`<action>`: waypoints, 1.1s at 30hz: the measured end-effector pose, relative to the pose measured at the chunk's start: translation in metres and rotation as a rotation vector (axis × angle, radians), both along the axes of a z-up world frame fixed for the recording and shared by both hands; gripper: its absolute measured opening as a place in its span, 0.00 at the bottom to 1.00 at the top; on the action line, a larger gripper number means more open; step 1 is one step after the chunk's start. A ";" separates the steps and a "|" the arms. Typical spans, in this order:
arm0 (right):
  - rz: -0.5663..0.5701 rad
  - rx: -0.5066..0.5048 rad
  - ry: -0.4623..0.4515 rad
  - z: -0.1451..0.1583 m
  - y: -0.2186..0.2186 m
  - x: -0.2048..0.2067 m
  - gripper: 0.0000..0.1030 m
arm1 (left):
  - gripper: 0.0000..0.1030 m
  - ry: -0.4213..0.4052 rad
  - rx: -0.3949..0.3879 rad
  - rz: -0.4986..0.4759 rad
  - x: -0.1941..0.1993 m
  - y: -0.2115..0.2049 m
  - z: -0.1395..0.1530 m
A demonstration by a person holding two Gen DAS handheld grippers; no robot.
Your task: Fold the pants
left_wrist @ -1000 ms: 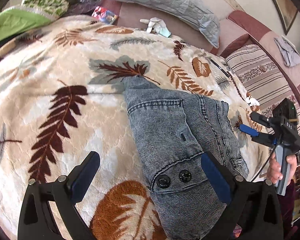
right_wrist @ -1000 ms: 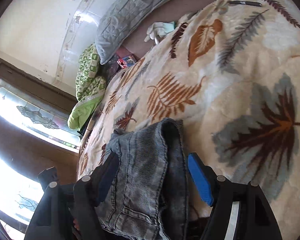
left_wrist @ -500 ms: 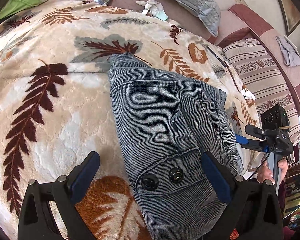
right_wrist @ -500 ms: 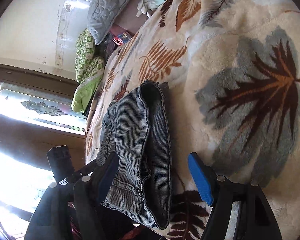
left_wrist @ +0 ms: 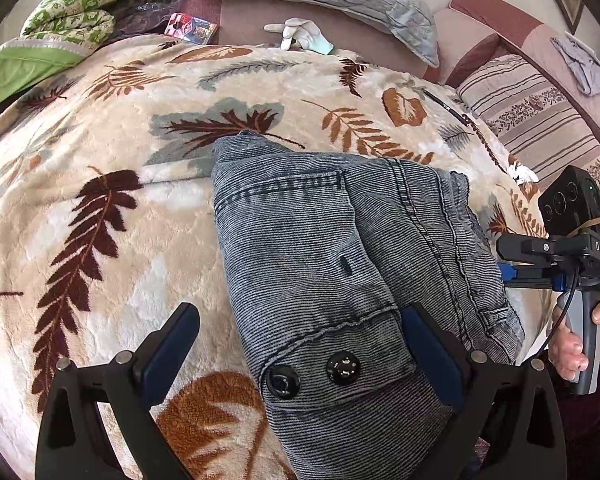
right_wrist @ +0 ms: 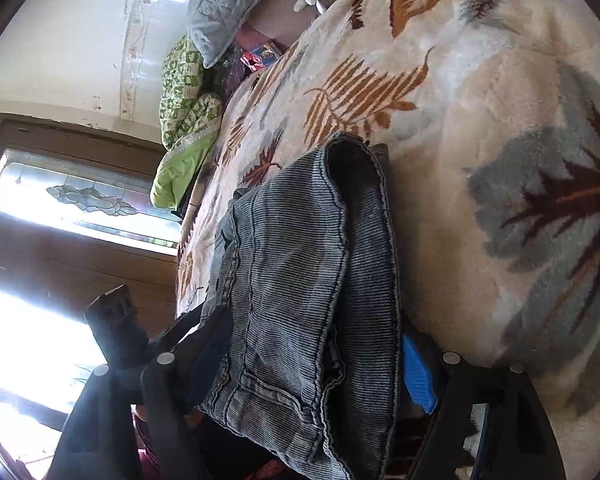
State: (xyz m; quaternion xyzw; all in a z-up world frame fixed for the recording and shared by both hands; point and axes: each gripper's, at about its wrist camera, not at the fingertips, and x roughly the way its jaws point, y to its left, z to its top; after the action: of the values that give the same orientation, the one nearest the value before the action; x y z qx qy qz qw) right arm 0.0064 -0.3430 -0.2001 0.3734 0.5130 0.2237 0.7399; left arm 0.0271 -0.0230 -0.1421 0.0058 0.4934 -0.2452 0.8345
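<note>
Both grippers' fingers stand wide, left gripper [left_wrist: 296, 344] straddling the waistband and right gripper [right_wrist: 312, 364] the side, seemingly squaring the folded pants [left_wrist: 340, 264] on the blanket [left_wrist: 100, 200].

Bright daylight, window [right_wrist: 72, 208] glare, fisheye warp

"What do the pants [left_wrist: 324, 264] look like?"

"Blue-gray, with thin lines all over. They're folded into a thick pile in the middle of the left picture, running to the bottom edge."

"Any buttons?"

"Two shiny black ones low down, side by side. In the right picture the layers sit stacked, bottom middle."
</note>
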 end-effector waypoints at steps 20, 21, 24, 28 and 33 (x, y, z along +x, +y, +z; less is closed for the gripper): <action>0.013 0.005 -0.004 -0.002 0.009 0.007 0.80 | 0.98 -0.077 0.013 -0.010 0.000 -0.016 0.000; 0.012 0.005 -0.004 -0.002 0.009 0.007 0.80 | 0.98 -0.064 0.002 -0.013 0.001 -0.016 -0.001; 0.011 0.005 -0.003 -0.002 0.009 0.007 0.80 | 0.98 -0.002 -0.046 -0.049 0.004 -0.017 -0.005; 0.007 0.004 -0.002 -0.002 0.009 0.007 0.80 | 0.98 0.044 -0.077 -0.068 0.009 -0.015 -0.008; 0.005 0.005 -0.003 -0.002 0.008 0.006 0.80 | 0.96 0.124 -0.124 -0.102 0.020 -0.011 -0.013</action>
State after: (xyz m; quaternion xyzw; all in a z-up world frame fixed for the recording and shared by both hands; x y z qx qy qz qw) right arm 0.0125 -0.3350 -0.2024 0.3737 0.5121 0.2276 0.7391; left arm 0.0467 -0.0337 -0.1546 -0.0358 0.5270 -0.3171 0.7877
